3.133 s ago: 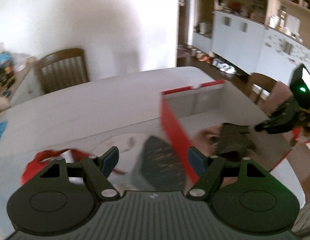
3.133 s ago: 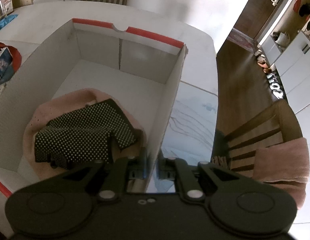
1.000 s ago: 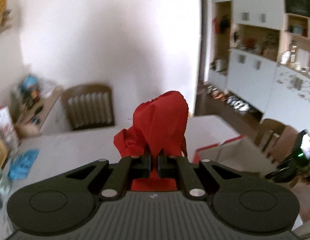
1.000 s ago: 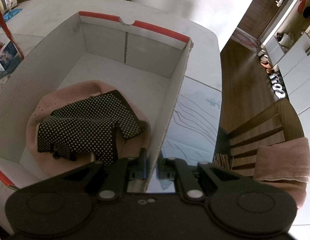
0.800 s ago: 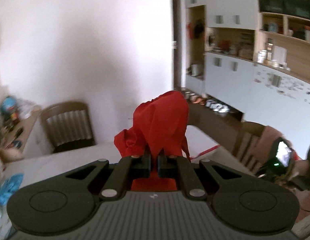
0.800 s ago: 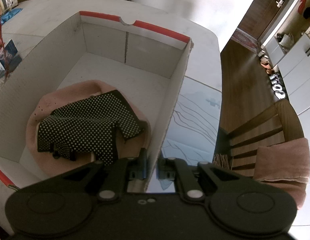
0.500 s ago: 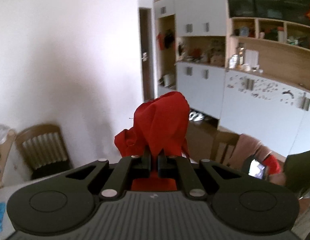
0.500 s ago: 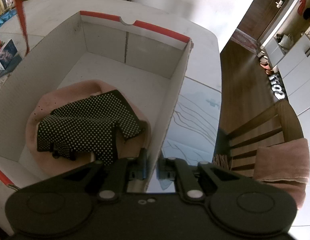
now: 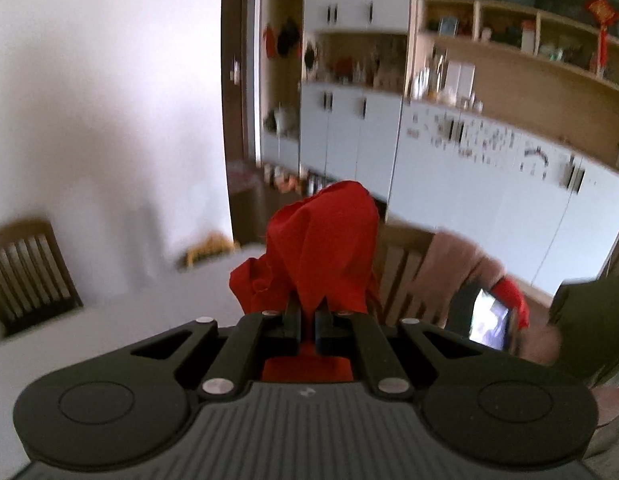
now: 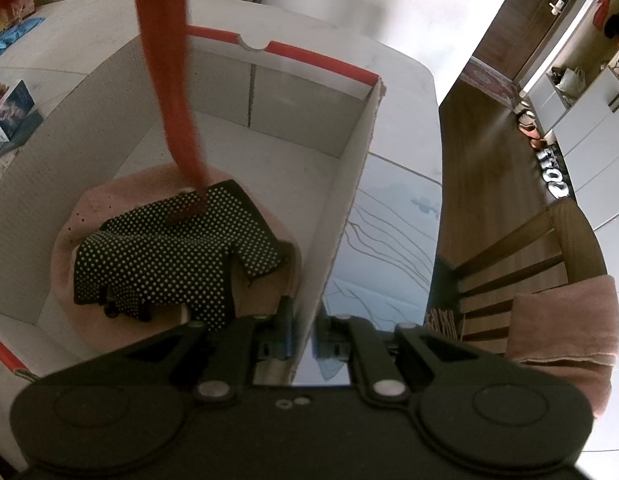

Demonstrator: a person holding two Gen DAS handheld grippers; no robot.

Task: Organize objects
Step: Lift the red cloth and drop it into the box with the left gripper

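Overhead, left gripper (image 9: 307, 322) jaws clamping red cloth (image 9: 323, 252) (tail dangling into box (image 10: 349, 184)), right gripper (image 10: 301, 340) steeply tilted, pinching box wall

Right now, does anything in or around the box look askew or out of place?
Mostly tidy. One oddity: a red strap of the red cloth in the left gripper dangles onto the dotted glove inside the box, whose wall the right gripper clamps.
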